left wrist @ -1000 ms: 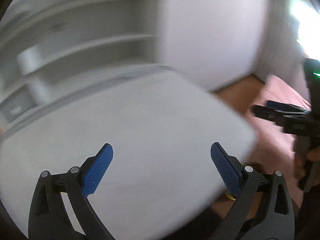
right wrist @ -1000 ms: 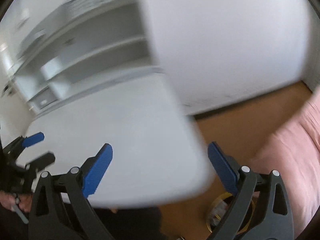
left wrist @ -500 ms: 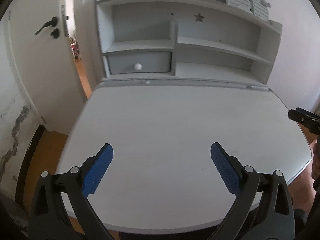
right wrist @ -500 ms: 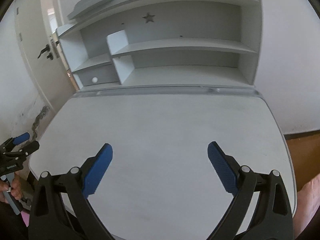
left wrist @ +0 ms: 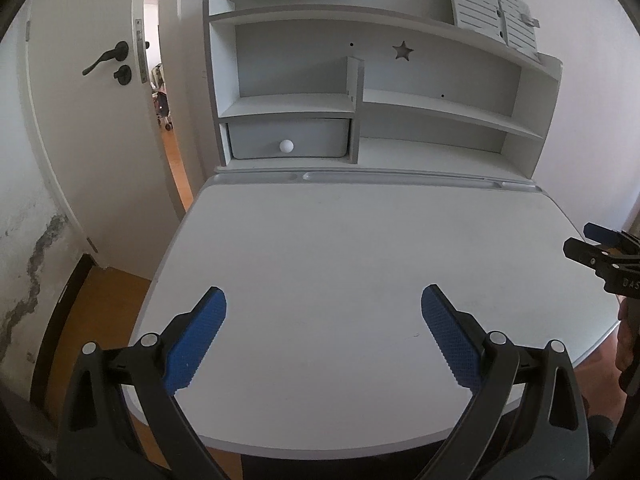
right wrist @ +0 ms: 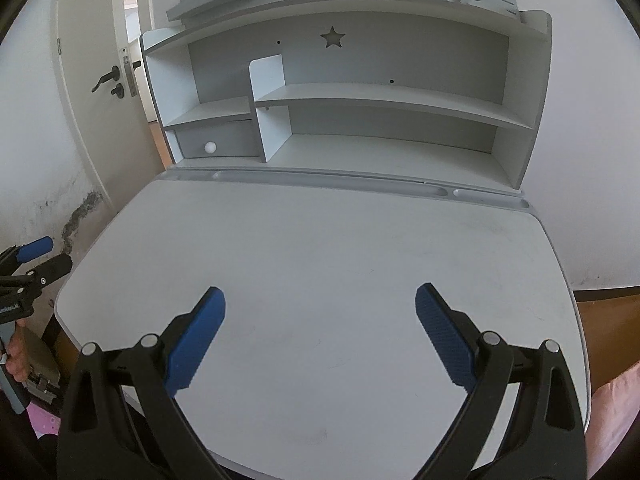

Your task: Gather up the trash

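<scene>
While both my grippers hang over the white tabletop (left wrist: 360, 240), jaws wide and holding nothing, I see no trash in either view.

Left gripper (left wrist: 323, 310) sits over the near left part of the tabletop; right gripper (right wrist: 320, 306) over the near right, its tip also showing at the right edge of the left view. Blue pads (left wrist: 196, 344) well apart on both. Behind the tabletop a grey shelf unit (left wrist: 400, 100) with a star cut-out (right wrist: 333, 37), a small drawer (left wrist: 286, 138) with white knob at lower left. White door (left wrist: 100, 120) ajar to the left. My hand (right wrist: 16, 352) grips the left handle.
</scene>
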`<move>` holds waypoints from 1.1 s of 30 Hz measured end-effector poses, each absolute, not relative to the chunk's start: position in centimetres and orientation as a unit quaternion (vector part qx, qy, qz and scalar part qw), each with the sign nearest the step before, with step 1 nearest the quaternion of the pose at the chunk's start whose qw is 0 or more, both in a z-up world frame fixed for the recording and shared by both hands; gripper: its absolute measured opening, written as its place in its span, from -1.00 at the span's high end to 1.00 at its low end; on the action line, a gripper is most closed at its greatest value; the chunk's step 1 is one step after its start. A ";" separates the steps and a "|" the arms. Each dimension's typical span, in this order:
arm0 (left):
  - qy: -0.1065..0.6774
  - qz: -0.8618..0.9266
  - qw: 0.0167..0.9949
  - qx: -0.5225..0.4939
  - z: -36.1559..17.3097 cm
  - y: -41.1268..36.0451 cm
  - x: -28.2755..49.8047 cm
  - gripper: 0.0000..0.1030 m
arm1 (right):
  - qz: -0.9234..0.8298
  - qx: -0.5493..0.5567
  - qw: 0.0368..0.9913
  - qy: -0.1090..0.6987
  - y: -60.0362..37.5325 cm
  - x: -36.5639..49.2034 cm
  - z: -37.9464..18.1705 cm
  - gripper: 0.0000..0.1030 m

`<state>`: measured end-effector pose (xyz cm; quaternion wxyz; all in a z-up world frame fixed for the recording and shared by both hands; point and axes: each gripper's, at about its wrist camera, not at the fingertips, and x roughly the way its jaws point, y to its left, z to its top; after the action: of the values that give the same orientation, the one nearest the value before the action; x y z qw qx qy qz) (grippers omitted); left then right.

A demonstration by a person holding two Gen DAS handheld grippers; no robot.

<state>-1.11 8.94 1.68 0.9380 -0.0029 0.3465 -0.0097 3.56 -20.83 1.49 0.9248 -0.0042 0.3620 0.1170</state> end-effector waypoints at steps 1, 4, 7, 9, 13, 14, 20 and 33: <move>0.347 -0.012 0.938 -0.002 1.6 8.8 -1.0 -0.85 | 0.116 -0.004 0.925 0.361 -21.0 3.5 1.5 -0.80; 0.348 -0.016 0.937 0.003 1.4 8.2 -0.9 -0.85 | 0.112 -0.002 0.926 0.361 -21.5 3.4 1.5 -0.81; 0.348 -0.020 0.937 0.005 1.4 7.8 -0.8 -0.85 | 0.109 -0.001 0.926 0.362 -21.9 3.4 1.4 -0.81; 0.348 -0.022 0.937 0.007 1.3 7.6 -0.6 -0.85 | 0.106 0.000 0.926 0.362 -22.1 3.3 1.3 -0.81; 0.348 -0.025 0.937 0.007 1.3 7.3 -0.5 -0.85 | 0.102 0.002 0.926 0.363 -22.5 3.3 1.2 -0.81; 0.348 -0.025 0.937 0.008 1.2 7.3 -0.4 -0.85 | 0.102 0.002 0.926 0.363 -22.6 3.3 1.2 -0.81; 0.348 -0.028 0.937 0.008 1.2 7.0 -0.4 -0.85 | 0.099 0.003 0.927 0.362 -22.7 3.2 1.2 -0.81; 0.347 -0.027 0.938 0.009 1.3 6.9 -0.5 -0.85 | 0.099 0.002 0.927 0.362 -22.8 3.1 1.3 -0.81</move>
<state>-0.52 6.91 1.30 0.9375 0.0088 0.3467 -0.0274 3.14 -22.77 1.32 0.9268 0.0018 0.3621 0.0993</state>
